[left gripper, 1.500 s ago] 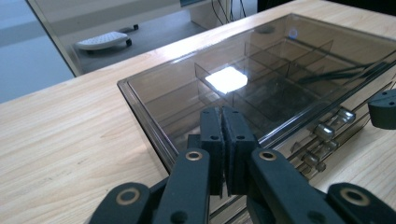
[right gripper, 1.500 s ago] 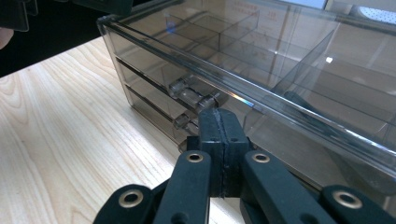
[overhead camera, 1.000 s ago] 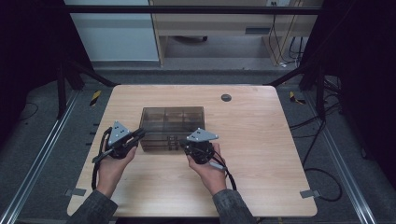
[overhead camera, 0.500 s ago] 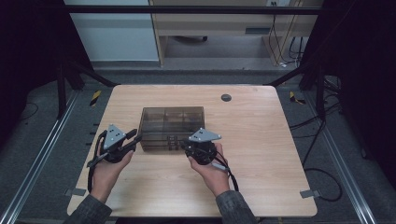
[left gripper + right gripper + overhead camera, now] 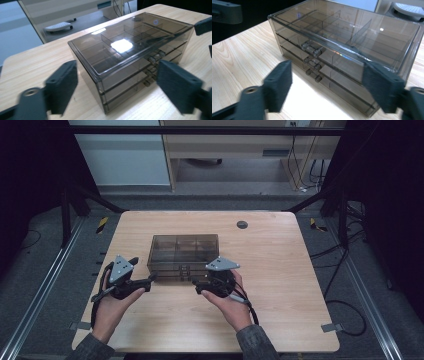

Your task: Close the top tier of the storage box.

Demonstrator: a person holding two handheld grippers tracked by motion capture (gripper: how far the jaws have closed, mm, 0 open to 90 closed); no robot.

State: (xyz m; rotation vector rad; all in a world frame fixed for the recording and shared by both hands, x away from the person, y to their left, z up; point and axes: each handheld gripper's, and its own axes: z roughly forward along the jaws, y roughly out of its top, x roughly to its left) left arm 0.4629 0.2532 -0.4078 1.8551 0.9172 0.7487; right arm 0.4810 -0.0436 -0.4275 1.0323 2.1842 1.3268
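Room: dim all round, grey floor, with a pale cabinet (image 5: 120, 160) and a wooden desk (image 5: 225, 145) past the far edge.
Table: light wood (image 5: 280, 265), you're sat at the near side with both forearms coming in.
Box: smoky see-through drawer box (image 5: 184, 255) sitting left of the table's centre, drawer fronts facing you, divider walls visible through the lid, little knobs (image 5: 312, 50) stacked down the middle of the front.
Left gripper: yours (image 5: 145, 281) sits just off the box's near left corner, jaws just swung wide, that corner between them but not touched.
Right gripper: yours (image 5: 197, 287) sits just off the near right corner, jaws also just opened wide, gripping nothing.
Small stuff: dark round plug (image 5: 242, 224) near the far edge.
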